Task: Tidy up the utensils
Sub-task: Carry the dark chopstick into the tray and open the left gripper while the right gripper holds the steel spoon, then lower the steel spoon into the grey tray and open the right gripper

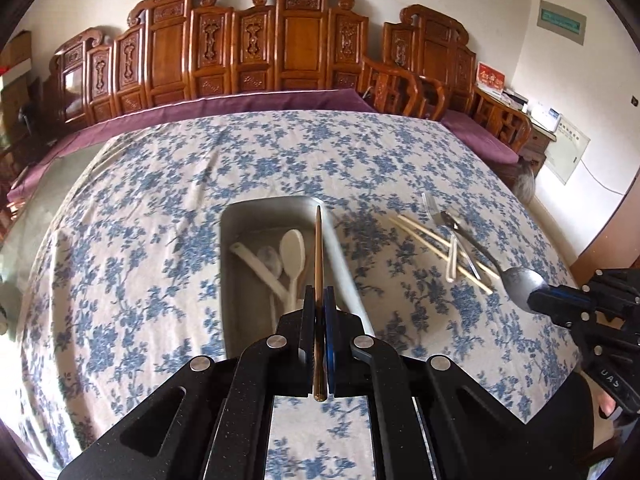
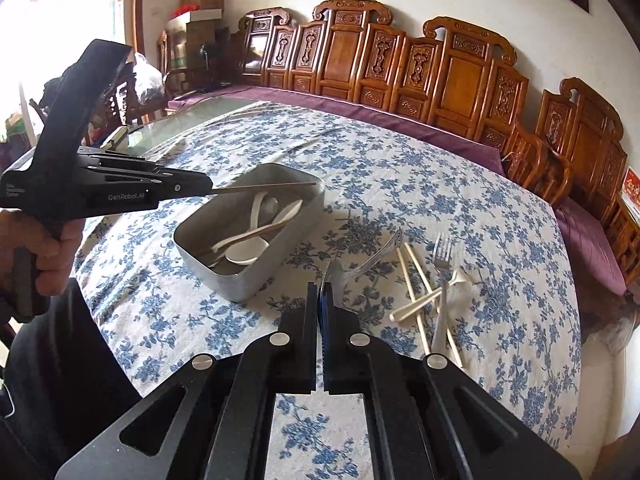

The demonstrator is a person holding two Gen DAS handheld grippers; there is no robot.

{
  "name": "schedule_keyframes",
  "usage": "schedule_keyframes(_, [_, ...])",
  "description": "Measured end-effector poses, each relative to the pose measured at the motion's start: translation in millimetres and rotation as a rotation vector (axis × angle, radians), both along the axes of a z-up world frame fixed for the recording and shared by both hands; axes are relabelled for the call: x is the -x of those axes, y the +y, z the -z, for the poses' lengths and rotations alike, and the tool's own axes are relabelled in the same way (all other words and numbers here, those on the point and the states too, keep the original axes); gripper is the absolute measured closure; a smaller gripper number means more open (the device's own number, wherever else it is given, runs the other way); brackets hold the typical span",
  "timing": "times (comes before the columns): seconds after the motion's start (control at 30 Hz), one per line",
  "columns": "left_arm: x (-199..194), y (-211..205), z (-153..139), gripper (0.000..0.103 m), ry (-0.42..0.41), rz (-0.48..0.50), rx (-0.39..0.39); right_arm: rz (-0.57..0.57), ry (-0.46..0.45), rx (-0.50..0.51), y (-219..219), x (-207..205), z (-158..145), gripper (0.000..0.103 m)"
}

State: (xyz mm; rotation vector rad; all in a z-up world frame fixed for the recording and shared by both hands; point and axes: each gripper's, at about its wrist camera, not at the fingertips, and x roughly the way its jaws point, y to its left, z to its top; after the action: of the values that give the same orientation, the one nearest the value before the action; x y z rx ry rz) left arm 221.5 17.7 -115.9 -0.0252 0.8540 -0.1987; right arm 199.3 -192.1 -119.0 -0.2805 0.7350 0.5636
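A table covered with a blue-flowered cloth (image 1: pixel 160 208) is seen from two gripper cameras.

In the left wrist view, a grey metal tray (image 1: pixel 230 264) lies just left of centre. Pale plastic spoons (image 1: pixel 292 246) are crossed inside it. The left gripper (image 1: pixel 319 300) is clenched on a thin brown chopstick (image 1: pixel 318 248), which is pinched between the pads and points forward over the tray's right side. A blurred white streak beside the chopstick cannot be identified. Further right, loose utensils (image 1: pixel 452 240) are heaped on the cloth: pale chopsticks, a fork and other pieces too tangled to separate. At the far right, the right gripper (image 1: pixel 538 300) is closed on the bowl of a metal spoon (image 1: pixel 522 284), whose handle reaches back towards the heap.

In the right wrist view, a hand (image 2: pixel 52 248) is seen at the left edge, wrapped around the left gripper's handle. That gripper's (image 2: pixel 206 190) chopstick (image 2: pixel 264 187) is held out above the tray (image 2: pixel 240 280), well clear of the spoons (image 2: pixel 246 254) within. At centre, the right gripper (image 2: pixel 319 294) is shut on the spoon (image 2: pixel 334 274), seen edge-on and partly hidden by the pads. To the right, the heap (image 2: pixel 432 296) lies on the cloth near that gripper, apart from the tray.

Carved wooden chairs (image 2: pixel 460 68) are lined along the far side.
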Motion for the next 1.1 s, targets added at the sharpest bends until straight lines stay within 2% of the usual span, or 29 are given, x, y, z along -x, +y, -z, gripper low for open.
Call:
schedule_keyframes(0.37, [-8, 36, 27, 0.1, 0.034, -0.052, -0.002, -0.047, 0.006, 0.027, 42, -2, 2, 0.101])
schedule_keyframes(0.87, [-28, 38, 51, 0.098, 0.135, -0.043, 0.012, -0.07, 0.003, 0.007, 71, -20, -9, 0.101])
schedule_keyframes(0.9, [-27, 39, 49, 0.096, 0.132, -0.04, 0.01, -0.073, 0.004, 0.005, 73, -20, -9, 0.101])
schedule_keyframes(1.0, [-21, 45, 37, 0.077, 0.113, -0.043, -0.003, -0.086, 0.004, -0.002, 79, -21, -9, 0.101])
schedule_keyframes(1.1, [-12, 54, 22, 0.071, 0.093, -0.047, -0.01, -0.101, 0.007, -0.011, 85, -22, -7, 0.101])
